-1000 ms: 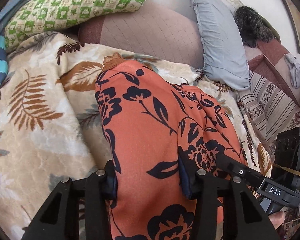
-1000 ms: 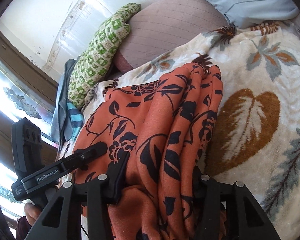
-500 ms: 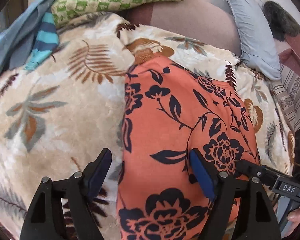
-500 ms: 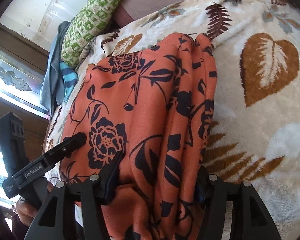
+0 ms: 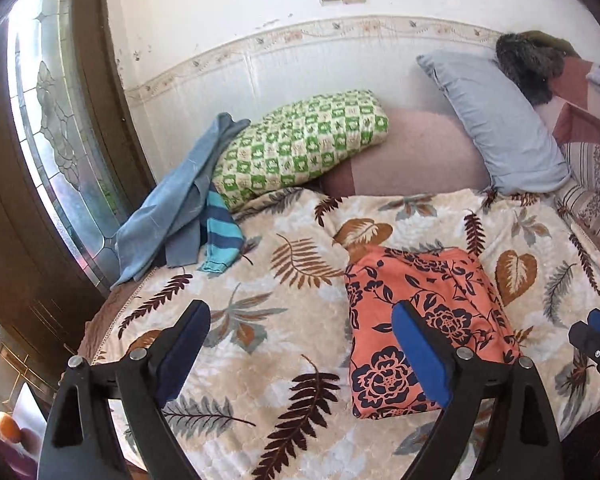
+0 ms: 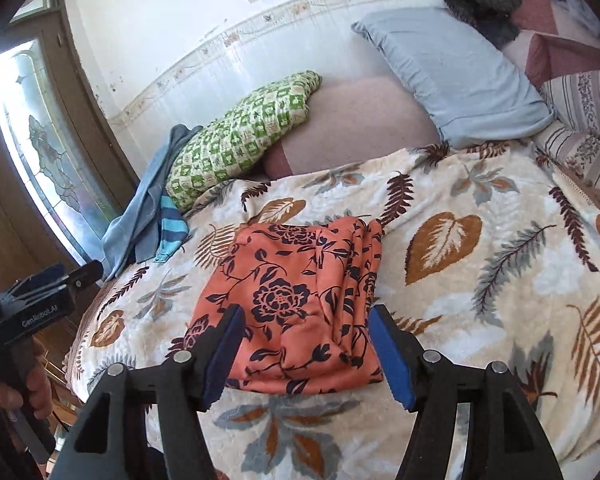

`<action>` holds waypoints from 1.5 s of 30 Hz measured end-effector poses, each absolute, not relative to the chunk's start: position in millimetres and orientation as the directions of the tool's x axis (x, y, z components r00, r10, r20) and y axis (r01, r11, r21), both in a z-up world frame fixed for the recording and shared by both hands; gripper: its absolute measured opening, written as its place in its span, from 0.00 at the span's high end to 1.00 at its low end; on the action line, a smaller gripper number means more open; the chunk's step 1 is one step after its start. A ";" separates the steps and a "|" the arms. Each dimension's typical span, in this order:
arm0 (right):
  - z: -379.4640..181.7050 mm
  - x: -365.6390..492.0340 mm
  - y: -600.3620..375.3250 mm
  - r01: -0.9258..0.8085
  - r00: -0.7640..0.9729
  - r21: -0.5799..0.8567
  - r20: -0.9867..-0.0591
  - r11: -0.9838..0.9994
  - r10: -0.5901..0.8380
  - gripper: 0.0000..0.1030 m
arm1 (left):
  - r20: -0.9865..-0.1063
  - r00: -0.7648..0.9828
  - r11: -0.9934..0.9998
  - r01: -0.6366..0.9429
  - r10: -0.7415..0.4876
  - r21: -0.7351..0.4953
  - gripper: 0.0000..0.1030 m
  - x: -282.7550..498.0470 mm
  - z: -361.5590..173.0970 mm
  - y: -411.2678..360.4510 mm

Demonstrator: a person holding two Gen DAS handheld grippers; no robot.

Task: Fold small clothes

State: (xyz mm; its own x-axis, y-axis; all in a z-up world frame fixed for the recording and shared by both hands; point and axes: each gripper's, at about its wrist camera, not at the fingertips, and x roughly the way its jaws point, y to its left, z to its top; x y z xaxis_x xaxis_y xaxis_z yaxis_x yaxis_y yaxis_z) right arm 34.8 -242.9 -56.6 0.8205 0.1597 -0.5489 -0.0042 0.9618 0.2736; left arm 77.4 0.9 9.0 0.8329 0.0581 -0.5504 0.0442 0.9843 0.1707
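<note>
The orange garment [image 5: 424,320] lay folded into a compact rectangle on the bed's blanket [image 5: 260,340], so its fold looked finished. Both the left claw [image 5: 300,352] and right claw [image 6: 306,354] hung released above it, grasping nothing. Blue clothes [image 5: 180,208] by the pillow probably remained to fold.

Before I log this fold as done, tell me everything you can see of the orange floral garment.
The orange floral garment is thin, soft-looking cloth printed with dark navy flowers and leaves. It lies folded into a compact, roughly rectangular stack, flat on the leaf-patterned blanket, with several layered edges bunched along its right side. Only the blanket touches it: the left claw and right claw are both open and clear of it.
</note>
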 end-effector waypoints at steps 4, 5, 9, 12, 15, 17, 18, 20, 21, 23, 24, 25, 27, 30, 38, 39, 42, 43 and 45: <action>-15.7 3.7 -227.1 -0.027 0.864 0.232 -0.484 0.972 0.139 0.34 | -0.499 0.862 0.987 -0.008 0.087 0.159 0.08 50.0 35.3 13.7; -5.5 -4.4 -223.5 -0.033 0.877 0.227 -0.460 0.973 0.137 0.33 | -0.491 0.866 0.988 -0.016 0.090 0.153 0.08 45.2 40.6 17.0; 28.2 -28.2 -202.2 -0.054 0.911 0.181 -0.395 0.982 0.123 0.31 | -0.465 0.880 0.990 -0.045 0.102 0.131 0.08 23.5 58.6 30.6; 41.8 -39.3 -186.6 -0.054 0.919 0.139 -0.381 0.989 0.104 0.31 | -0.449 0.885 0.989 -0.072 0.122 0.125 0.08 11.4 67.6 38.9; 49.0 -47.8 -175.2 -0.066 0.923 0.121 -0.369 0.990 0.107 0.31 | -0.441 0.889 0.991 -0.079 0.120 0.110 0.05 0.9 73.3 46.6; 51.0 -51.7 -169.0 -0.069 0.928 0.102 -0.359 0.992 0.101 0.31 | -0.434 0.894 0.992 -0.076 0.113 0.102 0.02 -4.9 76.6 50.1; 51.1 -52.8 -166.7 -0.071 0.929 0.093 -0.356 0.993 0.099 0.31 | -0.427 0.897 0.992 -0.079 0.115 0.101 0.02 -8.1 78.1 51.4; 51.9 -53.3 -164.0 -0.078 0.928 0.091 -0.358 0.993 0.106 0.31 | -0.415 0.902 0.992 -0.078 0.114 0.102 0.02 -13.8 81.6 52.9; 52.6 -53.4 -163.2 -0.082 0.928 0.094 -0.357 0.992 0.111 0.31 | -0.412 0.904 0.992 -0.077 0.112 0.101 0.02 -15.9 83.1 53.6; 52.4 -52.3 -163.1 -0.086 0.928 0.098 -0.355 0.991 0.115 0.31 | -0.402 0.909 0.992 -0.078 0.110 0.097 0.02 -19.8 86.3 55.2; 52.9 -52.1 -162.6 -0.089 0.928 0.099 -0.354 0.991 0.119 0.31 | -0.393 0.912 0.992 -0.083 0.115 0.096 0.02 -22.3 88.3 56.3; 52.7 -51.6 -162.5 -0.094 0.928 0.098 -0.351 0.991 0.123 0.31 | -0.385 0.915 0.992 -0.089 0.119 0.095 0.01 -24.3 89.8 57.0; 52.7 -51.1 -160.8 -0.100 0.930 0.087 -0.346 0.991 0.125 0.31 | -0.374 0.920 0.992 -0.088 0.114 0.087 0.00 -26.7 91.6 58.7; 50.0 -47.4 -156.8 -0.111 0.926 0.071 -0.354 0.991 0.129 0.31 | -0.370 0.924 0.994 -0.075 0.099 0.079 0.00 -26.6 91.2 59.4; 33.0 -30.1 -154.5 -0.133 0.905 0.067 -0.399 0.989 0.149 0.31 | -0.205 0.963 0.981 -0.155 0.175 0.114 0.00 -39.3 80.4 50.7; 31.2 -27.5 -157.0 -0.133 0.901 0.080 -0.405 0.988 0.154 0.31 | -0.221 0.961 0.981 -0.138 0.165 0.132 0.00 -36.1 80.1 48.5; 26.9 -19.6 -166.3 -0.117 0.895 0.116 -0.418 0.986 0.155 0.31 | -0.306 0.946 0.993 -0.092 0.109 0.069 0.00 -21.0 76.0 56.0; 25.6 -17.2 -170.1 -0.109 0.895 0.125 -0.420 0.986 0.152 0.31 | -0.319 0.941 0.993 -0.104 0.115 0.052 0.00 -16.7 73.8 59.1; 22.6 -12.9 -177.5 -0.089 0.895 0.130 -0.424 0.987 0.136 0.31 | -0.345 0.930 0.991 -0.123 0.131 0.046 0.00 -7.2 68.6 62.5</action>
